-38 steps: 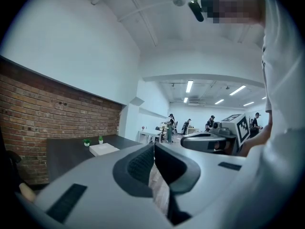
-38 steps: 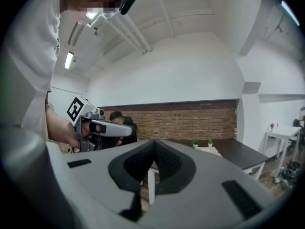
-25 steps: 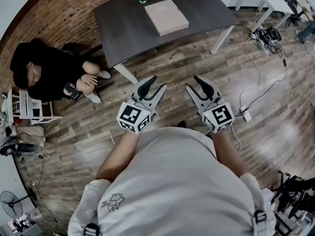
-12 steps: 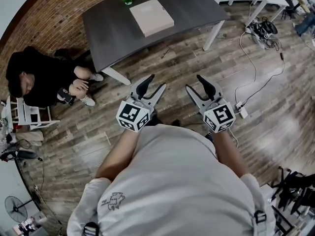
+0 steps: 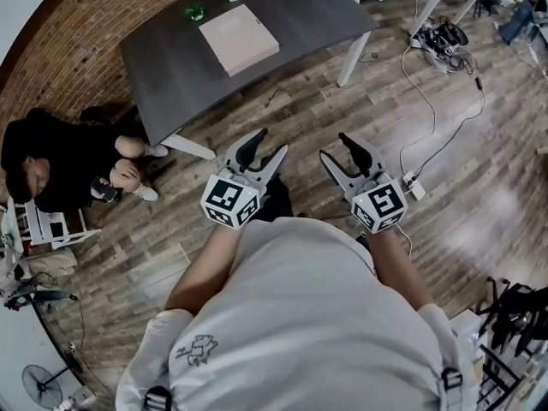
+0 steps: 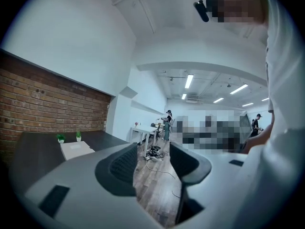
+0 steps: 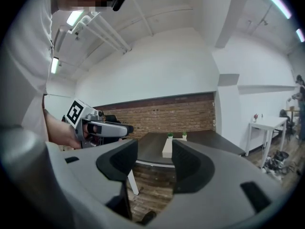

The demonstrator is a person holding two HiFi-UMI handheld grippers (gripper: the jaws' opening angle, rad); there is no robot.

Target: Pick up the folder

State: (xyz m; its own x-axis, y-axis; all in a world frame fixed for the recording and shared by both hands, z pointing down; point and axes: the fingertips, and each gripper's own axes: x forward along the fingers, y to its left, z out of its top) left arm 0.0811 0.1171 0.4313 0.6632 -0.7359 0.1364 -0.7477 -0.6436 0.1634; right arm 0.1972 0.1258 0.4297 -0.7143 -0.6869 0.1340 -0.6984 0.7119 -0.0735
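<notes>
Folder (image 5: 239, 38): pale, lies flat on the dark table (image 5: 325, 11), near two small plants (image 5: 195, 12) at the table's far edge. Nothing touches it.

Left gripper (image 5: 270, 144) and right gripper (image 5: 334, 146) are side by side, held out in front of the person's chest over the wood floor (image 5: 300, 114). Both are well apart from the table and the folder.

Both tongs are released. Their jaws have just been opening and stand apart with nothing between them. The left gripper view shows only floor in its gap. The right gripper view shows the table and folder far off through its gap.

A person (image 5: 51, 165) sits on the floor by the brick wall, left of the table. Cables (image 5: 428, 144) run along the floor to the right.

Progress: the pickup has not begun; I'd call this the approach stage. Left to do: reach the table, close on a folder edge, lift.
</notes>
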